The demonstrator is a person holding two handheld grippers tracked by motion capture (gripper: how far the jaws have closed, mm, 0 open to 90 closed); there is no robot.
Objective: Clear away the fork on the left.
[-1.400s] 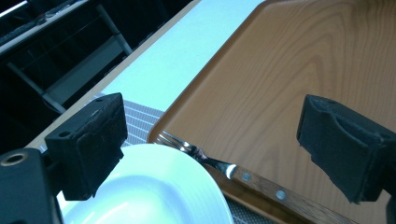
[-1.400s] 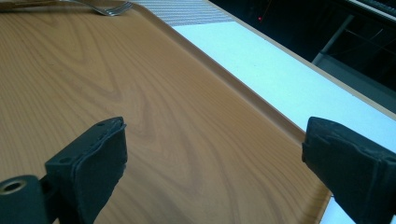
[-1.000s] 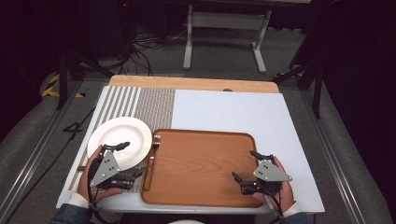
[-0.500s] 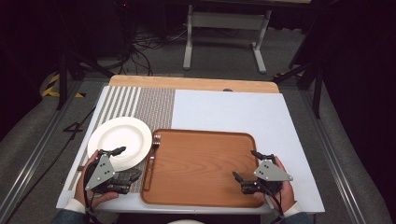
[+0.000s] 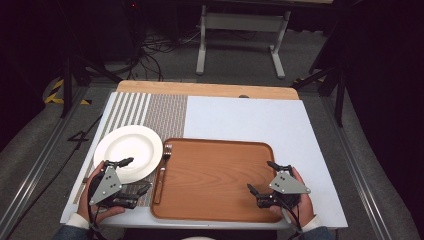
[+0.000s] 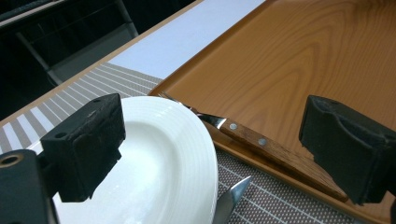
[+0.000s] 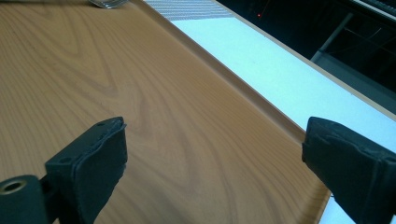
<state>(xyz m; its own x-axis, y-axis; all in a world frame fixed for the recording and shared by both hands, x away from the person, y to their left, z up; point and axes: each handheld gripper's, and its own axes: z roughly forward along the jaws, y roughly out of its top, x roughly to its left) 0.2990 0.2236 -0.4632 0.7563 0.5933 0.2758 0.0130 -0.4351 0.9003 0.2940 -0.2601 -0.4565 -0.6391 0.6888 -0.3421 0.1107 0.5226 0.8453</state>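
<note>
While hovering at lower left, left hand-held gripper (image 5: pixel 127 176) released, jaws wide by plate (image 5: pixel 127 150) and fork (image 5: pixel 161 172); right hand-held gripper (image 5: pixel 264 176) released over tray (image 5: pixel 215 175). Probably approach stage; next, closing on fork handle.

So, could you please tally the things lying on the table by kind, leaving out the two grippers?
Plates: 1, white plate
Trays: 1, wooden tray
Forks: 1, wood-handled fork
Knives: 1, knife tip beside the plate
Placemats: 1, striped placemat
Total: 5
</note>
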